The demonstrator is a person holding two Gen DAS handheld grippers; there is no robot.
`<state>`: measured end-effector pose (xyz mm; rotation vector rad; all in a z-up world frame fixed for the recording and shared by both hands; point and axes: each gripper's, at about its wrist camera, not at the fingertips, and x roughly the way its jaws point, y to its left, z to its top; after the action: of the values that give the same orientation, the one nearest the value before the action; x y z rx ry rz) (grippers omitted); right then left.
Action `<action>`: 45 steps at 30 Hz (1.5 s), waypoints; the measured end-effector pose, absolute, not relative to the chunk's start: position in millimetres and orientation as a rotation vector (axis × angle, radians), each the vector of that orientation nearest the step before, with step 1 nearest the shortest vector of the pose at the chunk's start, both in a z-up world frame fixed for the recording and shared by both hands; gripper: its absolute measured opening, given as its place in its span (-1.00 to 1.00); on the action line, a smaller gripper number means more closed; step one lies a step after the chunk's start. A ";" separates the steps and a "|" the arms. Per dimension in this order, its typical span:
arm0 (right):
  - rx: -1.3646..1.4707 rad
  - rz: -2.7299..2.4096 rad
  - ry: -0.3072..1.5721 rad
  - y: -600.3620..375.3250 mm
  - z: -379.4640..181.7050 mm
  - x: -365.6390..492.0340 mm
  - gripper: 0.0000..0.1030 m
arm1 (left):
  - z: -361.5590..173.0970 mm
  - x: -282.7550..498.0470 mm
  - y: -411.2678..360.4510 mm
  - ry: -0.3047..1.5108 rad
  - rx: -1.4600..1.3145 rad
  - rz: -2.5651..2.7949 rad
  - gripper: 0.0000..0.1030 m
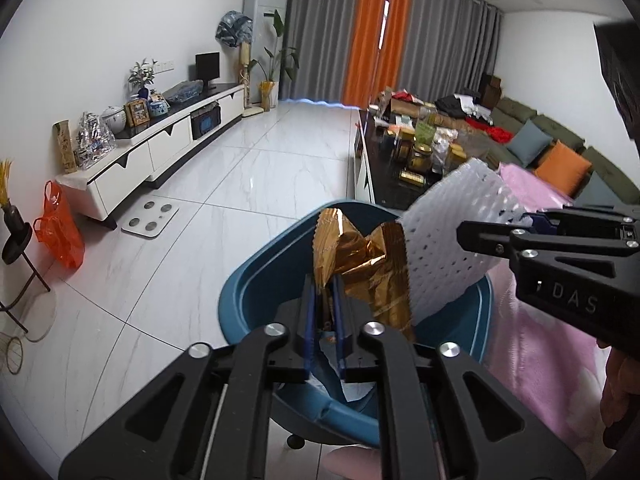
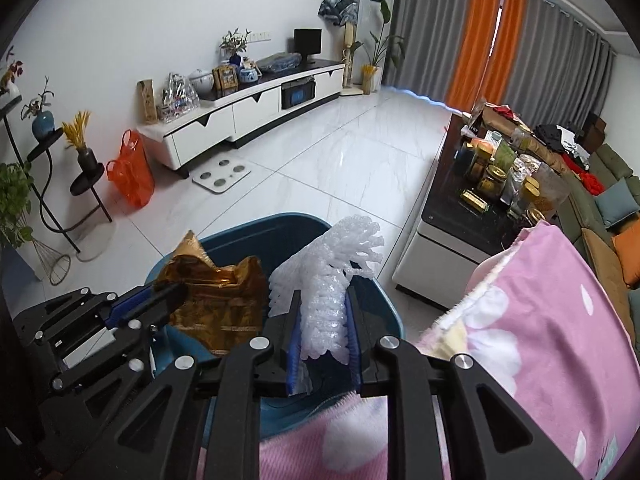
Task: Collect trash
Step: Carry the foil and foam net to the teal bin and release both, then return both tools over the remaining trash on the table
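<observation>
Your left hand-held gripper (image 1: 325,304) clamps the gold wrapper (image 1: 360,264), your right hand-held gripper (image 2: 324,320) clamps the foam net (image 2: 324,292), both directly above the blue bin (image 1: 240,296).

Crumpled gold foil wrapper (image 1: 360,264) and white foam netting (image 1: 452,232) above blue bin (image 1: 248,296).

Home living room, sofa (image 1: 560,136), TV cabinet (image 1: 168,140)

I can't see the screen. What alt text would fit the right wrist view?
The right gripper clamps a white foam net sleeve above a blue trash bin, while the left gripper beside it holds a crumpled gold foil wrapper. Behind lie a pink floral blanket, white tiled floor and TV cabinet.
</observation>
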<state>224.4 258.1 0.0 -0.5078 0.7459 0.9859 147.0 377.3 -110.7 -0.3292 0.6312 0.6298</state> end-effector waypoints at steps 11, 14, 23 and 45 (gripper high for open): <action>-0.502 0.971 0.748 263.1 -2.0 233.1 -0.22 | -124.0 175.3 389.5 0.633 -0.282 0.673 -0.08; -0.489 0.970 0.736 259.6 1.1 234.4 -0.02 | -124.7 178.1 390.5 0.628 -0.270 0.683 0.07; -0.399 0.978 0.680 230.1 23.7 234.1 0.19 | -93.0 145.5 368.9 0.542 -0.263 0.747 0.87; -0.189 0.914 0.494 73.9 79.3 188.6 0.86 | 26.4 36.2 216.8 0.318 -0.212 0.644 0.89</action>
<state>188.6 73.9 79.3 -0.1887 0.4945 0.9143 36.2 216.8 26.4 -0.2121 0.3181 0.6437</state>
